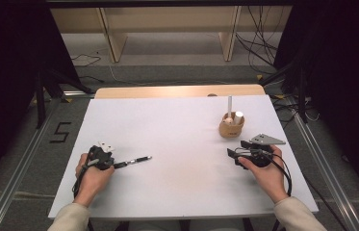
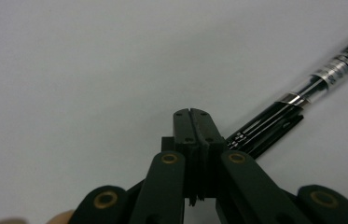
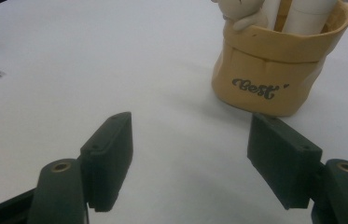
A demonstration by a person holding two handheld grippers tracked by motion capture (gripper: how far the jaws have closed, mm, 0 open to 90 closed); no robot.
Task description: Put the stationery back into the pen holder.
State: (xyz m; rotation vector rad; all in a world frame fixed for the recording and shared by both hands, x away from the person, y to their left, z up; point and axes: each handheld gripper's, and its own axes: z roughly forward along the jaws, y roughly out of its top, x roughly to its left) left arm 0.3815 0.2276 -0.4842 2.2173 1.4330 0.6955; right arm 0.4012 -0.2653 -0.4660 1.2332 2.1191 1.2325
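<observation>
Gripping the pen (image 1: 134,160) by one end, the left gripper (image 1: 113,165) is clamped; light, stiff, slippery, it sits well left of the pouch (image 1: 231,127); the right gripper (image 3: 190,158) gapes wide.

Pen (image 1: 136,160) left of pouch (image 1: 231,126).

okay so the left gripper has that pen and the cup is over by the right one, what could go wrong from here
1. The left gripper pinches the pen near one end, so its long free length might swing or slip out.
2. The tan cup looks soft and already holds tall items; pushing the pen in could tip it.
3. The right gripper sits open beside the cup and might nudge it.
</observation>
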